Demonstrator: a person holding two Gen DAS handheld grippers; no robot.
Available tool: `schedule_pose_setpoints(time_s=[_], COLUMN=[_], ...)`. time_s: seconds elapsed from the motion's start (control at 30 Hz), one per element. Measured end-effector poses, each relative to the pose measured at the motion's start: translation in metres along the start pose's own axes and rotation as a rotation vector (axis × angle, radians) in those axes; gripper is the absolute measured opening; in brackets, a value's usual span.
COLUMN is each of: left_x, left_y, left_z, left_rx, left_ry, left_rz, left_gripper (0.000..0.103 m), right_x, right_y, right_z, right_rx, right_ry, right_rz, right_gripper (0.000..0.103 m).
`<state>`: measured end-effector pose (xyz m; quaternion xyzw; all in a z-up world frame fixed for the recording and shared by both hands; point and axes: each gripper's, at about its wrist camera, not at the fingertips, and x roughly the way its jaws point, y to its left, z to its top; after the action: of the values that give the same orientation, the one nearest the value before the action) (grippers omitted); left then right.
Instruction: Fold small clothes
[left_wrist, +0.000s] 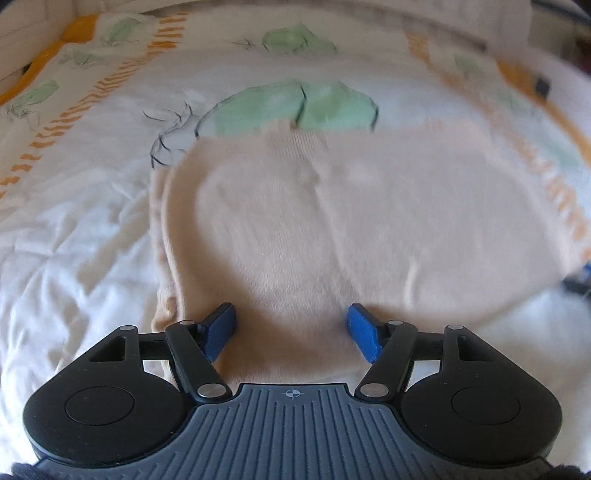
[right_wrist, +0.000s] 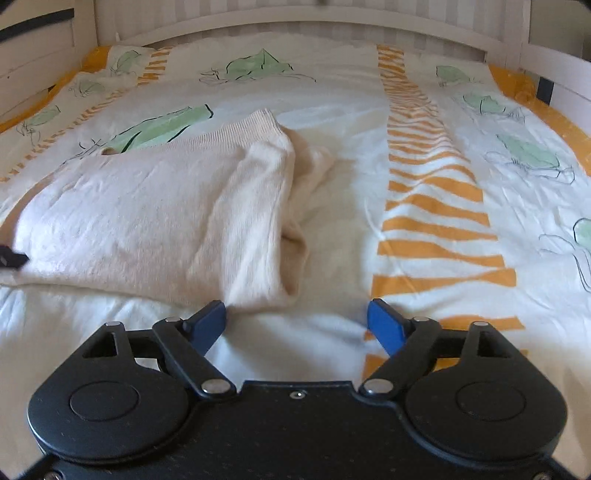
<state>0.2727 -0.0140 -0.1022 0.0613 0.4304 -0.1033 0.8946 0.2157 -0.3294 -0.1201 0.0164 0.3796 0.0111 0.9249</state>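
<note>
Both grippers open, empty: left gripper (left_wrist: 291, 330) over cream sweater (left_wrist: 332, 229), right gripper (right_wrist: 297, 325) just beside its edge.

We log the garment (right_wrist: 155, 206) as pale peach-cream knit, ribbed at its hem. The bedspread (right_wrist: 351, 177) is white, printed with light green leaves outlined in thin black line, plus bands of orange stripes and an orange border. Bed frame (right_wrist: 258, 26): white. Both grippers are black with blue fingertips (left_wrist: 221, 328); the left gripper's (left_wrist: 291, 332) body is ribbed grey.
</note>
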Motion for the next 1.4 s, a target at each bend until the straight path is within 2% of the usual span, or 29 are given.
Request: schedule_pose_setpoints(time_s=[0.07,0.13,0.23,0.37,0.47,0.63,0.83,0.97,1.03,1.2,1.4], left_x=[-0.004,-0.008,-0.012,-0.004,0.005,0.007,0.007,0.003,-0.003,-0.004,0.032], left_y=[-0.003,-0.002,-0.004,-0.006,-0.005,-0.014,-0.017,-0.018,-0.017,-0.024,-0.044], left_z=[0.000,0.005,0.012,0.015,0.012,0.008,0.008,0.013,0.018,0.055,0.103], left_rx=[0.002,-0.025,-0.053,-0.086,-0.122,-0.084,-0.095,-0.106,-0.136,-0.189,-0.151], left_ry=[-0.002,0.006,-0.008,0.023,0.044,0.042,0.045,0.046,0.023,-0.028,-0.035], left_rz=[0.013,-0.016,-0.039,-0.034,-0.034,-0.002,0.013,0.019,0.003,0.011,0.063], left_gripper=[0.067,0.067,0.067,0.067,0.070,0.076,0.078,0.077,0.077,0.077,0.077], right_x=[-0.007,-0.010,-0.003,0.023,0.047,0.076,0.090,0.089,0.090,0.088,0.089], right_y=[-0.006,-0.017,-0.030,-0.041,-0.043,-0.042,-0.027,-0.041,-0.042,-0.037,-0.038], right_z=[0.004,0.011,0.020,0.033,0.037,0.048,0.046,0.038,0.038,0.039,0.038], right_rx=[0.041,0.120,0.212,0.288,0.330,0.358,0.230,0.298,0.300,0.272,0.280], right_ry=[-0.020,-0.055,-0.073,-0.043,-0.002,-0.057,-0.132,-0.174,-0.178,-0.178,-0.185], right_rz=[0.049,0.127,0.174,0.257,0.325,0.450,0.465,0.528,0.530,0.506,0.514], right_gripper=[0.086,0.092,0.097,0.098,0.103,0.103,0.103,0.103,0.103,0.103,0.103])
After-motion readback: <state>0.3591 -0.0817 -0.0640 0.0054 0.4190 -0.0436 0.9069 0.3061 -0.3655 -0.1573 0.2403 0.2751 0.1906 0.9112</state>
